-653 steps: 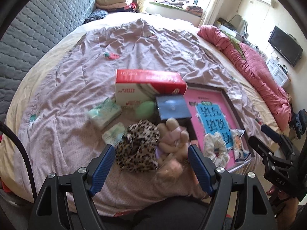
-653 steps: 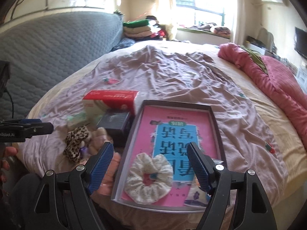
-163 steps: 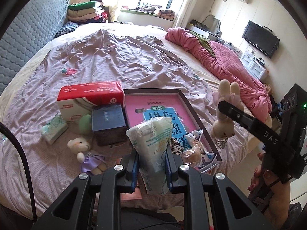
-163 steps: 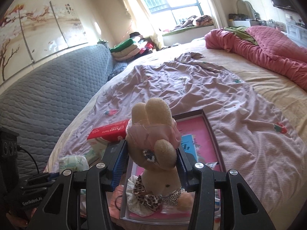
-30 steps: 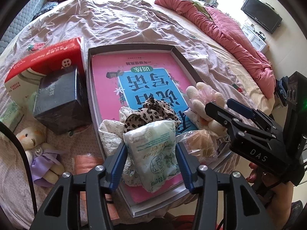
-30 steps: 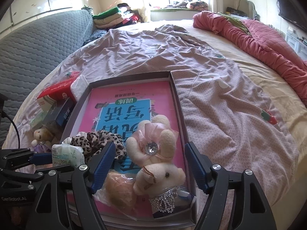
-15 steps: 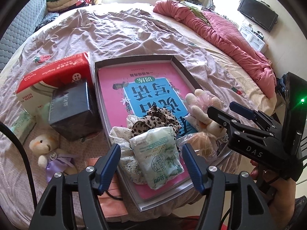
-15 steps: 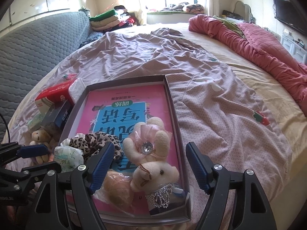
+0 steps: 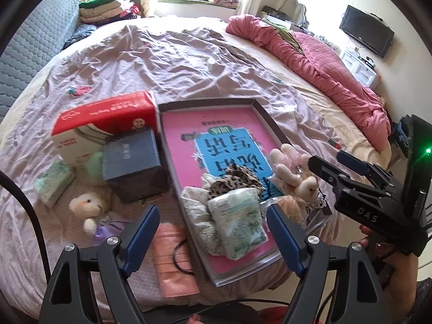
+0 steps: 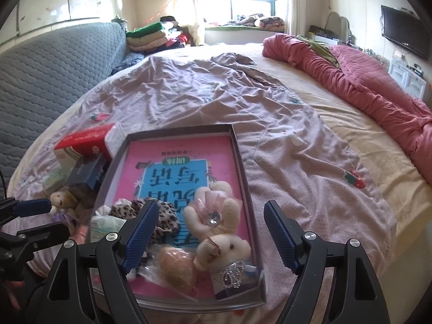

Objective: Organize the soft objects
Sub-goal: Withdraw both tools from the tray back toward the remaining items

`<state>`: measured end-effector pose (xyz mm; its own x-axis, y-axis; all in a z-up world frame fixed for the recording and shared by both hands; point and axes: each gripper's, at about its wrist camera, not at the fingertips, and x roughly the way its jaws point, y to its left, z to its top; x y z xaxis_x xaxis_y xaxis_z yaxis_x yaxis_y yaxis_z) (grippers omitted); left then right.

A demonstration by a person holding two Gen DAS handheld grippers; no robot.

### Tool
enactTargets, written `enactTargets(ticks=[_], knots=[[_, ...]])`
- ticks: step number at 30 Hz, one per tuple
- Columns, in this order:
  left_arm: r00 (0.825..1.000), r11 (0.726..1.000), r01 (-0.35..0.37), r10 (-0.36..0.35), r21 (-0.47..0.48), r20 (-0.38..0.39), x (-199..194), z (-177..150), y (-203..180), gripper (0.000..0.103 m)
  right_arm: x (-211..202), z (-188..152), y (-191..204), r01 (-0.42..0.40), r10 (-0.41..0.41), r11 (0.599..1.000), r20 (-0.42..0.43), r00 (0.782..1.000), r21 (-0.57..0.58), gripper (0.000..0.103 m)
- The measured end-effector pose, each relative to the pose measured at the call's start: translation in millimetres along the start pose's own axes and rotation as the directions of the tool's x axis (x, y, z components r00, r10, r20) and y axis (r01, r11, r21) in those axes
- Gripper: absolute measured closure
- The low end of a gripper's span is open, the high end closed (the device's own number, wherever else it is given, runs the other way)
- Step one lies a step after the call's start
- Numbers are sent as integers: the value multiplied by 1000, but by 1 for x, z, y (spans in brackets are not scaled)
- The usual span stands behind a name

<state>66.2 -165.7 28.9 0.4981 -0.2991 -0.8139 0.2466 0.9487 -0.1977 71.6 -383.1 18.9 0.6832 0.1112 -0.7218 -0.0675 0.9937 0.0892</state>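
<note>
Since a moment earlier, both grippers have been drawn back from the tray, and the tissue pack that was clamped several seconds ago has been left lying inside it. The left gripper [image 9: 213, 230] is seen with its blue pads spread wide and nothing between them; the right gripper [image 10: 209, 230] is likewise spread and empty.

A shallow grey tray [image 9: 205, 102], lined with a pink and blue sheet, is set on a rumpled mauve bedspread [image 9: 167, 51]. At its near end a tissue pack [image 9: 237, 222], a leopard scrunchie [image 9: 232, 179], a white lace scrunchie [image 9: 195, 216], a cream plush rabbit [image 10: 216, 221] and a bagged bun [image 10: 175, 266] are heaped together, touching one another.

Outside the tray, a small plush bear [image 9: 89, 208] in a lilac dress, a second tissue pack [image 9: 52, 179], a green sponge [image 9: 93, 162] and a peach mask [image 9: 172, 262] are still to be gathered, it is judged.

Trouble could arise if the heap at the near rim is nudged during the next placement, so that the tissue pack is tipped over the low wall. The mask's dark ear loop could also be snagged on a pad.

Large Chinese characters are printed upside down on the liner but cannot be read with confidence. "DAS" is read on the right gripper's body. A red tissue box [image 9: 105, 120] and a dark box [image 9: 132, 162] carry print too blurred to read.
</note>
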Motion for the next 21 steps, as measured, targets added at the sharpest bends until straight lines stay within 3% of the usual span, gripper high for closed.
enactTargets(ticks=[7,21], knots=[[998,999,-44,46,-26,52,-29,7,25,21,-15,8,12,-71,71,997,14,997,8,21],[990,985,-89,104,-146,99,-78,13,94,21,-40,22,58,-124,126,989,29,992,-76,20]])
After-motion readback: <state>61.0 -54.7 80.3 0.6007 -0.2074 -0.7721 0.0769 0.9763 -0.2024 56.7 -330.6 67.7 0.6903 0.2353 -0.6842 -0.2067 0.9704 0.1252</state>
